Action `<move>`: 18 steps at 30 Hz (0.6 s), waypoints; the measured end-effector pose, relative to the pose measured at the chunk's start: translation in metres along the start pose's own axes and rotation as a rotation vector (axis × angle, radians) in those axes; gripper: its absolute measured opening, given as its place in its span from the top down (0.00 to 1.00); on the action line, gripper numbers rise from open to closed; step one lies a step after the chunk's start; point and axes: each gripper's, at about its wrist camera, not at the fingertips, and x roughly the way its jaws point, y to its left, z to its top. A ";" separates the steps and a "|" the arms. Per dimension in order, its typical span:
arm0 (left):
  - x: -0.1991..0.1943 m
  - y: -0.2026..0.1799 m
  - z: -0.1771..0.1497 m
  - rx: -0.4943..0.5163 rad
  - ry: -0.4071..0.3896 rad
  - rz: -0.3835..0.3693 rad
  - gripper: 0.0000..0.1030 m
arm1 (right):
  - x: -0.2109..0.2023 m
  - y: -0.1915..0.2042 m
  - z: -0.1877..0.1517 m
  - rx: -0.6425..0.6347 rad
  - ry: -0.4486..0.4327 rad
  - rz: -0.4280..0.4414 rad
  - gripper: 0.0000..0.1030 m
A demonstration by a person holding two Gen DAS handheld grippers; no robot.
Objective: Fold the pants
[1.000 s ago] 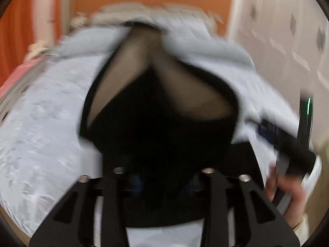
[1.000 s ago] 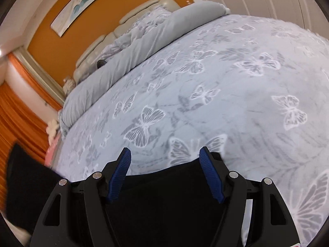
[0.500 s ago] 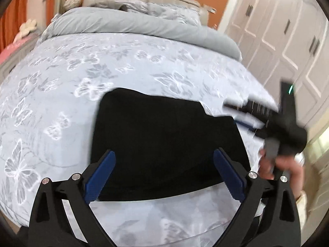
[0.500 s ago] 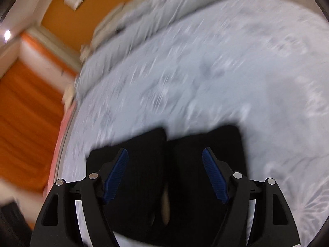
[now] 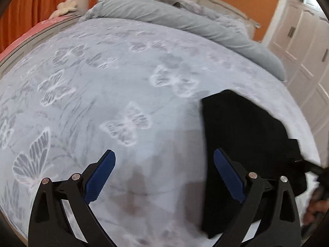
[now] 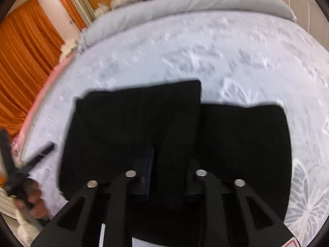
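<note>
Looking along my left gripper (image 5: 164,170) first: its blue pads (image 5: 100,177) stand wide apart with nothing between them, only the butterfly-print bedspread (image 5: 102,94) below. The black pants (image 5: 242,135) lie to the right of this gripper, their near left edge passing behind the right-hand finger; no contact that I can see. Past them, at the right edge, the other tool and part of a hand show, blurred.

My right gripper (image 6: 164,175) sits directly over the pants (image 6: 144,123). Its jaws are closing and stand nearly together, with a raised ridge of black cloth running up between them; black on black and blur, so I cannot tell whether the pads already press on it. The pants lie as two dark panels side by side on the bedspread (image 6: 246,51), the left panel reaching farther up the bed.

A grey duvet roll (image 5: 185,18) lies across the head of the bed. No legible writing in either view.
</note>
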 end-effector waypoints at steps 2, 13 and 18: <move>0.001 0.001 0.004 -0.005 0.025 -0.065 0.08 | -0.049 0.004 0.010 0.017 -0.118 0.101 0.91; -0.016 -0.013 -0.009 -0.004 0.071 -0.246 0.08 | -0.066 -0.106 -0.037 0.268 0.010 -0.100 0.62; -0.015 -0.033 -0.023 0.034 0.101 -0.273 0.08 | -0.079 -0.014 0.021 0.004 -0.080 -0.052 0.61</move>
